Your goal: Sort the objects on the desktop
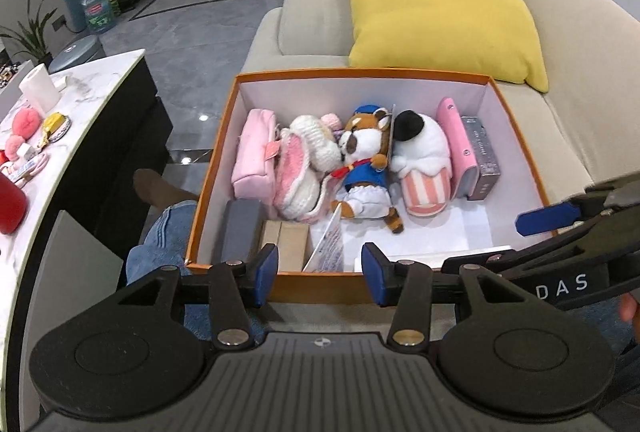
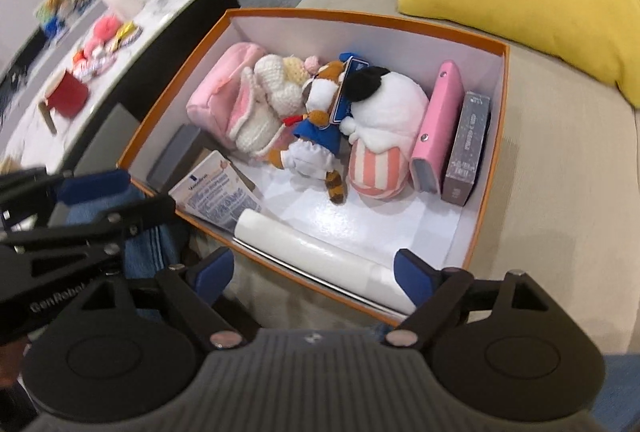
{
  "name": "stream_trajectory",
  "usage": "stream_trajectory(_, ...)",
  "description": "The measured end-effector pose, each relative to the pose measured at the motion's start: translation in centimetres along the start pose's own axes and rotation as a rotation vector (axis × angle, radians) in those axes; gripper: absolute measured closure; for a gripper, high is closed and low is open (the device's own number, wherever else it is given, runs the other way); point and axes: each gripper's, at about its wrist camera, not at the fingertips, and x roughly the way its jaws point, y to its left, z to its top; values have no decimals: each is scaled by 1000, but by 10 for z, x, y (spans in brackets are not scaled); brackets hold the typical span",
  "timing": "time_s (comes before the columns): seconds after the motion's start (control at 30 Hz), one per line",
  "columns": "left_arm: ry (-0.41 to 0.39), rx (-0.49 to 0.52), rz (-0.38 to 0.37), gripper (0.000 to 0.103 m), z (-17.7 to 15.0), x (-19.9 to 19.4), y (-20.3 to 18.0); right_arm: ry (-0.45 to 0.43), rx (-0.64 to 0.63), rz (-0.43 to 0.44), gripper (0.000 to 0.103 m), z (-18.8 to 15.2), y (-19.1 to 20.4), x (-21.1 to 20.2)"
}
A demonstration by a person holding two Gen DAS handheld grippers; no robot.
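An orange box (image 1: 212, 168) with a white inside sits on a beige sofa; it also shows in the right wrist view (image 2: 490, 168). It holds a pink pouch (image 1: 254, 156), a knitted bunny (image 1: 304, 160), a raccoon plush (image 1: 362, 168), a white striped plush (image 1: 422, 160), a pink case (image 1: 456, 140) and a grey box (image 1: 480, 156). A white roll (image 2: 320, 252) lies at its near edge. My left gripper (image 1: 320, 274) is open and empty at the box's near rim. My right gripper (image 2: 314, 278) is open and empty above the near rim.
A marble table (image 1: 92, 104) at the left carries a red cup (image 2: 68, 98), a paper roll (image 1: 38, 90) and small pink items (image 1: 26, 122). A yellow cushion (image 1: 436, 4) lies behind the box. The person's jeans-clad knee (image 1: 160, 244) is between table and box.
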Motion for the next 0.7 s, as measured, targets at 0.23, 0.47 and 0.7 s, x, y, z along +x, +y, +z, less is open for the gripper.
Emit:
stream_trajectory(0.23, 14, 2, 13, 49, -4, 8, 1, -34, 58, -33, 15, -11, 3, 3)
stream_trajectory(0.47, 12, -9, 15, 49, -16, 18, 0, -64, 58, -97, 14, -25, 5, 12)
stream_trajectory(0.7, 13, -1, 9, 49, -19, 17, 0, -80, 49, -118, 13, -28, 6, 12)
